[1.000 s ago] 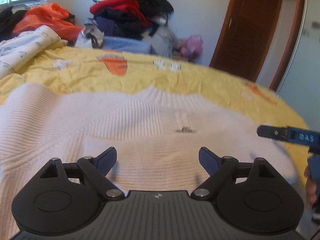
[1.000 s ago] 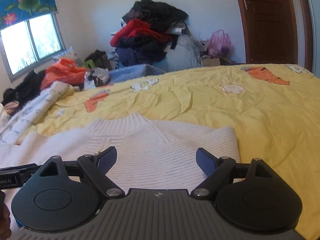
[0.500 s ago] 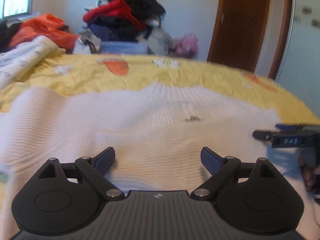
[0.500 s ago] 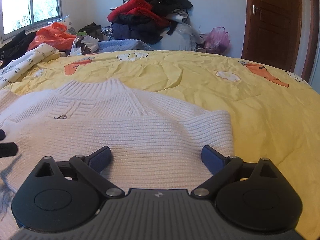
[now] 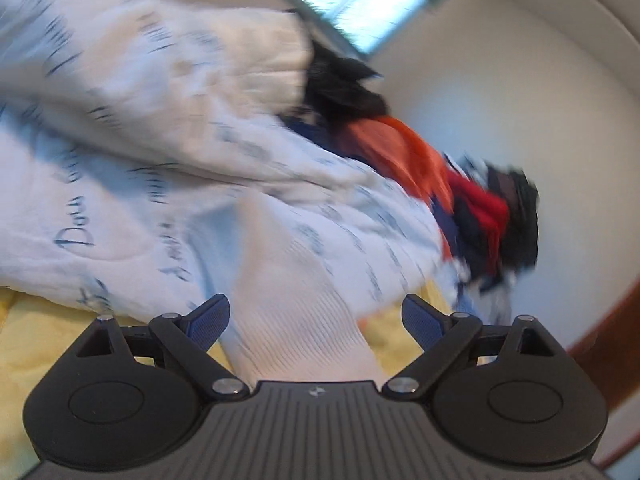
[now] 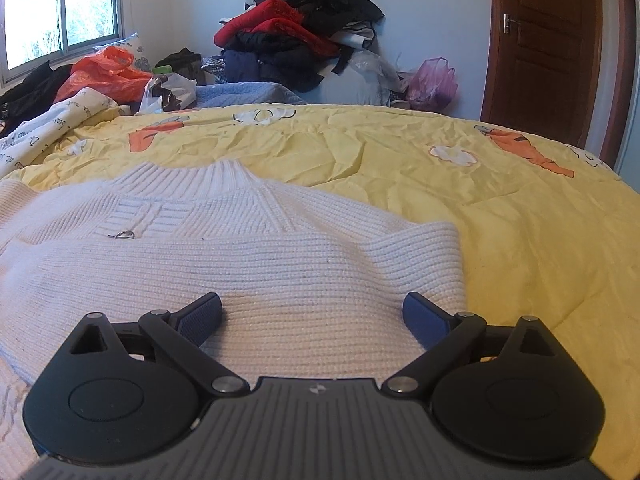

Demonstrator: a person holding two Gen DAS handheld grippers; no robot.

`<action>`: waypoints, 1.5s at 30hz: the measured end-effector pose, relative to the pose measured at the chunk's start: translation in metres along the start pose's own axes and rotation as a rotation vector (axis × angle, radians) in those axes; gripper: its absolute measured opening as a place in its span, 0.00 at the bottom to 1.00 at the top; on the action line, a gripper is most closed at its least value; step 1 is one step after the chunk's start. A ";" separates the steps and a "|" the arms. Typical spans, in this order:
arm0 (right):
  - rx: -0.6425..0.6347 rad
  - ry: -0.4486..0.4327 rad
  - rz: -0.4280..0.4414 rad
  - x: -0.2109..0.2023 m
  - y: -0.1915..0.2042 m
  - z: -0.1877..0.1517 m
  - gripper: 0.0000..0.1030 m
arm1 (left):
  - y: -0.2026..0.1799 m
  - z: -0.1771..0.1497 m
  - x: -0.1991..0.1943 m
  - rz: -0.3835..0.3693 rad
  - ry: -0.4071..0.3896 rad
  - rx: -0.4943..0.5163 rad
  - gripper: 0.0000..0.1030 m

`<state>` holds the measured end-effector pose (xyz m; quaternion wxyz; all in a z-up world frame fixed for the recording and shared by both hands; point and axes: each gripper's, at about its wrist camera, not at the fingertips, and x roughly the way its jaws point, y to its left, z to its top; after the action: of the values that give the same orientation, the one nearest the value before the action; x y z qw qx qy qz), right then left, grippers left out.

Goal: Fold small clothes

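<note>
Now both the left tool [image 5: 316, 316] and right tool [image 6: 312, 314] gape wide, empty, over the white sweater [image 6: 256, 256]

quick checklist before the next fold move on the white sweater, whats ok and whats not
1. Left gripper open: ok, jaws apart, with a ribbed white sleeve running between them.
2. Left grip on that sleeve: not ok, nothing clamped yet.
3. Left view steady: not ok, it is tilted and blurred, facing the printed white quilt.
4. Right gripper open: ok, jaws spread above the white knit sweater.
5. Sweater lying flat on the yellow bedspread: ok on the right side; left side cannot tell.
6. Sweater's near hem: cannot tell, hidden under the gripper.
</note>
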<state>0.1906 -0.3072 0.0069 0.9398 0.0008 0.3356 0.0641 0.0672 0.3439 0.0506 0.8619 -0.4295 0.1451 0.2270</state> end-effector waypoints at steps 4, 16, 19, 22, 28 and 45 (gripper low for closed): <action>-0.001 0.000 -0.002 0.001 -0.001 0.001 0.94 | 0.023 0.017 0.020 0.016 0.032 -0.081 0.90; -0.002 0.001 -0.004 0.001 -0.002 0.001 0.94 | 0.025 0.014 0.053 0.126 0.043 0.090 0.59; -0.001 0.000 -0.003 0.001 -0.002 0.001 0.94 | 0.015 0.013 0.059 0.170 0.067 0.195 0.31; -0.001 0.000 -0.003 0.001 -0.002 0.001 0.94 | 0.010 0.015 0.055 0.182 0.063 0.214 0.20; 0.004 -0.002 0.000 0.001 -0.002 0.001 0.94 | -0.039 0.006 0.023 0.183 -0.043 0.259 0.13; 0.044 -0.016 0.026 -0.002 -0.005 0.000 0.94 | -0.250 -0.321 -0.010 -0.357 0.385 0.586 0.12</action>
<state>0.1894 -0.3124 0.0075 0.9413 0.0262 0.3295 0.0689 0.1699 -0.0496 0.0352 0.9310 -0.2184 0.2857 -0.0621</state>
